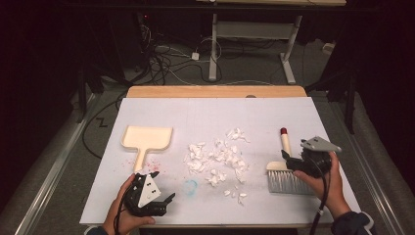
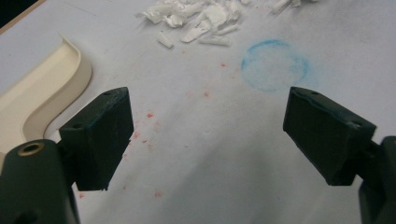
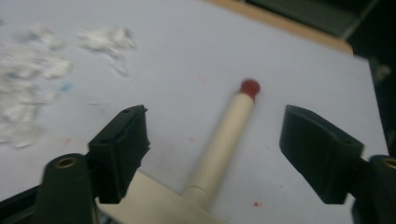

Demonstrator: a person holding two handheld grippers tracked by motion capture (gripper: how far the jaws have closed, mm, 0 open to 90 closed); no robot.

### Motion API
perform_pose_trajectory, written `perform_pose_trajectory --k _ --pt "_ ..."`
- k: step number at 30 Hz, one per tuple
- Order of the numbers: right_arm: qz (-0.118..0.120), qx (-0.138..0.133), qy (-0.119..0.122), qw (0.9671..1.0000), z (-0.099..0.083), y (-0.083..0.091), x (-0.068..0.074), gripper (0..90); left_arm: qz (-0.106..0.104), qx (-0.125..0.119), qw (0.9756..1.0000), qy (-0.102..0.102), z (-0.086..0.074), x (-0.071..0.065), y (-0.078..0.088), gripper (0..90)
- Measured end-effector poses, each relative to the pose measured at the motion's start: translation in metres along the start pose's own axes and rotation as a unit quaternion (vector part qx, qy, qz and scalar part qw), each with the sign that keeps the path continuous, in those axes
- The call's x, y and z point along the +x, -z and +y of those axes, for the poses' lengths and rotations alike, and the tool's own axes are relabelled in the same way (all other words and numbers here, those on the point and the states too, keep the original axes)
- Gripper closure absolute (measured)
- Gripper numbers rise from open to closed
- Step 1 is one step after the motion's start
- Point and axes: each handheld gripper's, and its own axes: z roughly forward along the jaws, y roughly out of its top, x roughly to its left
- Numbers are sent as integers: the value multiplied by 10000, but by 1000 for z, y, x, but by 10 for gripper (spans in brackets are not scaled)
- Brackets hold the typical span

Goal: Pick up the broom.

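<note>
A cream hand brush (image 1: 285,142) with a red-tipped handle and grey bristles lies at the right of the white sheet. My right gripper (image 1: 289,164) is open, its jaws standing on either side of the brush handle (image 3: 224,140) near the head, without touching it. A pile of white paper scraps (image 1: 218,156) covers the middle of the sheet. A cream dustpan (image 1: 147,138) lies at the left with its handle toward me. At the near left my left gripper (image 1: 164,187) is open and holds nothing, just off the dustpan (image 2: 37,93) and short of the scraps (image 2: 196,16).
A faint blue ring (image 1: 191,186) and red specks mark the white sheet (image 1: 195,112) near my left gripper (image 2: 210,135). The wooden table edge (image 1: 215,91) runs along the far side. Beyond it are cables and a desk frame on the floor.
</note>
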Motion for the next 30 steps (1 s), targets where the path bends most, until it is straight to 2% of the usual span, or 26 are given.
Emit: perform_pose_trajectory --k 1,2,3,4,5,6,7,10,11,12,13,16,21,26,30 --pt "0 0 0 10000 0 0 0 286 0 0 10000 0 0 0 0 152" --pt "53 171 -128 9998 2 -8 -2 291 3 2 10000 -5 0 0 0 152" --pt "83 599 -345 9976 3 -26 -7 331 -2 18 10000 -6 -1 -1 0 152" --pt "130 792 -469 9957 2 -34 -10 350 -5 46 10000 -29 -1 -1 -1 153" --pt "206 1093 -626 9918 1 -42 -13 381 -1 65 10000 -40 -1 -1 -1 155" --pt "206 1093 -626 9918 1 -42 -13 381 -1 65 10000 -40 -1 -1 -1 155" --pt "481 1459 -905 9840 -1 -55 -16 457 8 69 10000 -41 -1 -2 -2 155" --pt "406 1535 -759 9844 3 -61 -13 549 25 65 10000 -43 -1 -2 -1 156" --pt "427 1515 -715 9849 4 -62 -11 625 24 69 10000 -30 -1 -2 0 156" --pt "427 1515 -715 9849 4 -62 -11 625 24 69 10000 -30 -1 -2 0 157" --pt "473 1460 -689 9858 5 -64 -10 673 -2 51 10000 -13 -1 -2 0 158" --pt "508 1410 -646 9866 5 -65 -10 710 -39 58 10000 4 -1 -1 -2 158" --pt "544 1333 -573 9879 4 -64 -10 716 -47 61 10000 4 1 -2 -3 159" --pt "484 723 -503 9949 5 -42 -11 717 -47 46 10000 2 1 -5 -1 162" --pt "407 242 -527 9975 11 -15 -16 717 -47 38 10000 35 0 -3 0 163"
